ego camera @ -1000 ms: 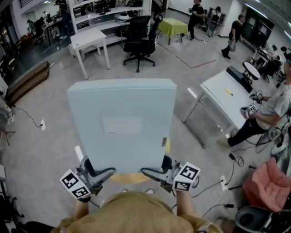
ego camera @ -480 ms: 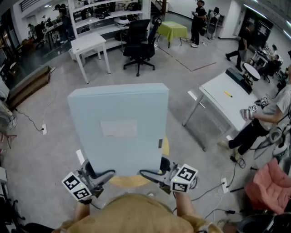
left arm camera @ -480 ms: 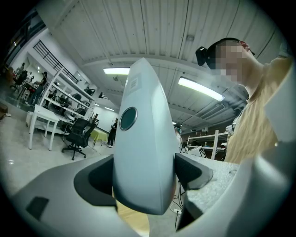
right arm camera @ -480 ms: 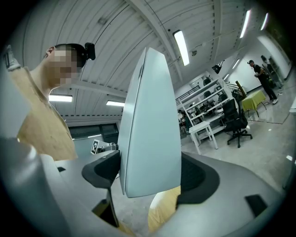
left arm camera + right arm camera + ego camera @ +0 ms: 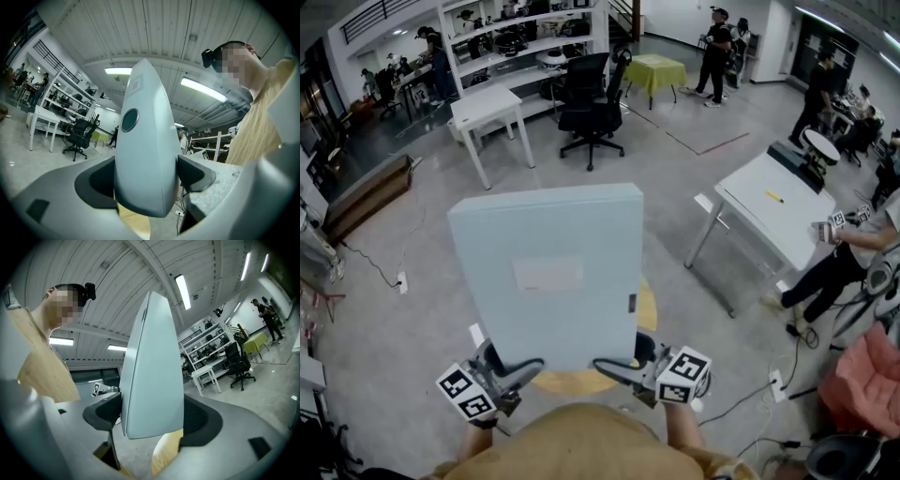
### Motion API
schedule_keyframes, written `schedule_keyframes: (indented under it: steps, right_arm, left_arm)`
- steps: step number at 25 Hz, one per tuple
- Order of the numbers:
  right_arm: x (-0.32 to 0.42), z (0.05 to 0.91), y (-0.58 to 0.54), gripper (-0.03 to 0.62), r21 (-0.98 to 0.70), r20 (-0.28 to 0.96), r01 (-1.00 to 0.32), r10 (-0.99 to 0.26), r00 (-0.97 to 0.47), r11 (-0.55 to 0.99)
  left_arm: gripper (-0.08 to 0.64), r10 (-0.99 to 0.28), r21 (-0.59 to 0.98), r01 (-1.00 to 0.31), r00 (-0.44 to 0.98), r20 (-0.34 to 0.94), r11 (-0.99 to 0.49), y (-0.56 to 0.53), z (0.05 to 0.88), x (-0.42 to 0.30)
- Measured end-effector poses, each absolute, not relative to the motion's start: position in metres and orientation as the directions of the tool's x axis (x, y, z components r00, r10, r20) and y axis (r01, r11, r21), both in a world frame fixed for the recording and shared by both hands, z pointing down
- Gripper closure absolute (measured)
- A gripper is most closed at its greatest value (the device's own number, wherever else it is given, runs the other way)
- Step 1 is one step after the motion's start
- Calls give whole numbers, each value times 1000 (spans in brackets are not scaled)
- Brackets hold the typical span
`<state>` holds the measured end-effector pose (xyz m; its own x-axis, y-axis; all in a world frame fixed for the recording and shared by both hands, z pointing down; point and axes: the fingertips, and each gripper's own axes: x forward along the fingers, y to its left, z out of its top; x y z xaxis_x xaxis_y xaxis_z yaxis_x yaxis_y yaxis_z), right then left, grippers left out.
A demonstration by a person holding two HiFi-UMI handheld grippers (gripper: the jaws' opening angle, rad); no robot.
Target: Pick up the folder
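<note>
A wide pale blue box folder (image 5: 546, 272) with a white label hangs in front of me, held by its near edge from both sides. My left gripper (image 5: 512, 363) is shut on its left lower corner and my right gripper (image 5: 617, 362) on its right lower corner. In the left gripper view the folder's spine (image 5: 145, 159), with a round finger hole, fills the gap between the dark pads (image 5: 96, 187). The right gripper view shows the folder (image 5: 152, 385) clamped the same way. A round yellow tabletop (image 5: 645, 309) lies under the folder, mostly hidden.
A white table (image 5: 769, 202) stands to the right, with a person (image 5: 853, 253) beside it. A black office chair (image 5: 591, 98), another white table (image 5: 492, 108) and a green table (image 5: 661, 70) are farther off. A pink seat (image 5: 867, 375) and floor cables sit at the lower right.
Both grippers keep their hold on the folder, which has barely moved. The head view has shifted slightly, and people at the back right have walked on.
</note>
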<state>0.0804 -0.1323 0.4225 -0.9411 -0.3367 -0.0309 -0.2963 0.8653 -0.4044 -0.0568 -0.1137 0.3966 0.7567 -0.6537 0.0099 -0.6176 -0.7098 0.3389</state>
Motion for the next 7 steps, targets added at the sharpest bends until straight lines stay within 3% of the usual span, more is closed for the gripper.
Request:
schedule_keyframes:
  steps: [7]
  right_arm:
    - [74, 417, -129, 239, -388, -53, -290, -335, -941, 875]
  left_arm:
    - [173, -662, 334, -621, 749, -13, -709, -109, 392, -63]
